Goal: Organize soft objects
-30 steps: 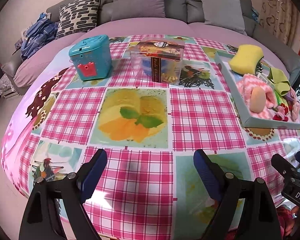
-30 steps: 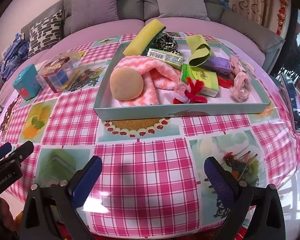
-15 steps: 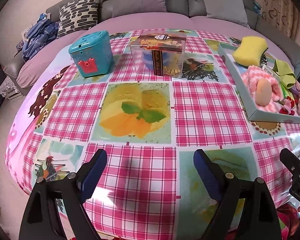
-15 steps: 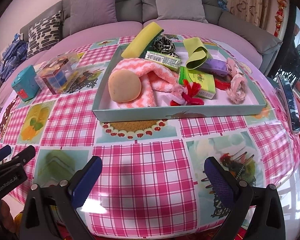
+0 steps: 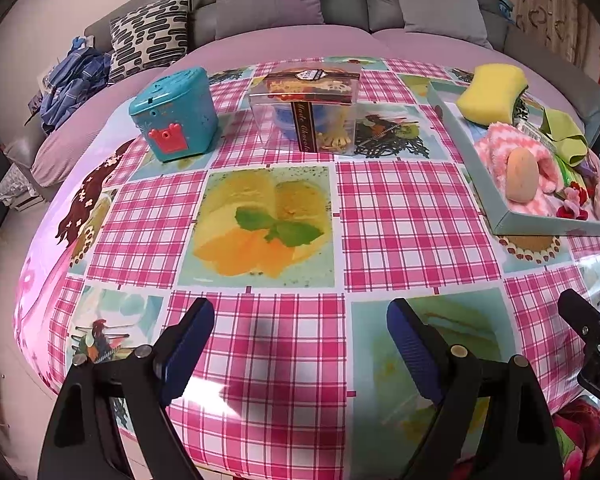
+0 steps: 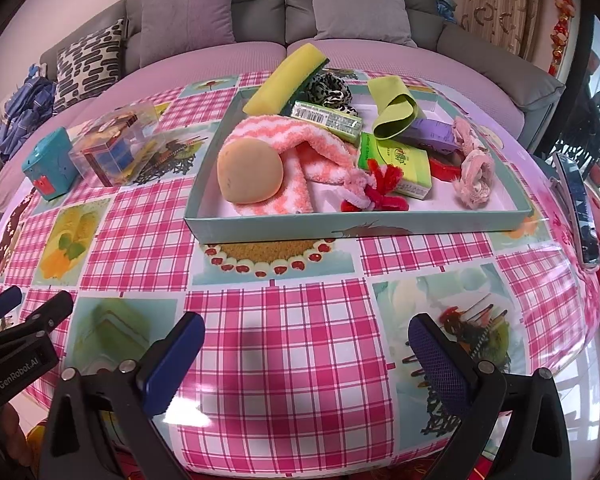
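On the tabletop (image 6: 300, 360) stood one tray (image 6: 340, 230), one teal box (image 6: 50, 170) and one clear gift box (image 6: 112, 148), while the tray held one yellow sponge (image 6: 286, 80), one round puff (image 6: 250, 170), one pink sock (image 6: 300, 148), two tissue packs (image 6: 396, 164) and one green band (image 6: 394, 110).

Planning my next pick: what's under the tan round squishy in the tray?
The tan round squishy lies on the pink chevron sock, inside the tray. Whatever is beneath the sock is hidden.
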A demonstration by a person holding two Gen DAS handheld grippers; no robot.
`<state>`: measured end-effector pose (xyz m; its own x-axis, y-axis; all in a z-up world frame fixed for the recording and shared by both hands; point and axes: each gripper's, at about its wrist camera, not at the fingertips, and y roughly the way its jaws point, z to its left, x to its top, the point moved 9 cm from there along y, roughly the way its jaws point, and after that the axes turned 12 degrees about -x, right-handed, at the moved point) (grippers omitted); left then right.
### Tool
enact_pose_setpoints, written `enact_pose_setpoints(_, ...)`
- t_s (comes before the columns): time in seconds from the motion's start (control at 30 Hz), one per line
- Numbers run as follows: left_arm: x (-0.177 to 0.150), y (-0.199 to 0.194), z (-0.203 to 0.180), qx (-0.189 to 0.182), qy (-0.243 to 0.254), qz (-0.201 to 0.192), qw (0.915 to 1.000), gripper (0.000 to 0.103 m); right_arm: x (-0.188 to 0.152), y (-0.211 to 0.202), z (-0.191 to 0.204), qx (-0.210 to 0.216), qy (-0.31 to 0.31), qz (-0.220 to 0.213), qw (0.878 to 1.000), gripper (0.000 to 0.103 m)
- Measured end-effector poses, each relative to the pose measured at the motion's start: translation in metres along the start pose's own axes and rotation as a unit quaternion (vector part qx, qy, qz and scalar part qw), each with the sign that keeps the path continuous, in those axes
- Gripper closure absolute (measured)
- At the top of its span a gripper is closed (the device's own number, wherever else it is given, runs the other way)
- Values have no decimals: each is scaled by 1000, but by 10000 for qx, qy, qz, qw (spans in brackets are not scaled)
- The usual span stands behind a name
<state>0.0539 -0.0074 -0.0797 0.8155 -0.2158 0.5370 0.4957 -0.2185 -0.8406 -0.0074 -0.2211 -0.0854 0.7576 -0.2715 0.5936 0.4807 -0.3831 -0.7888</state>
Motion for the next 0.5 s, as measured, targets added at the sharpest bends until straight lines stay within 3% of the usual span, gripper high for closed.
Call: enact_pose_setpoints(0.5,-2,3,-2,-21,103,64,9999,14,-1,3,0,-1,-6,44,10000,0)
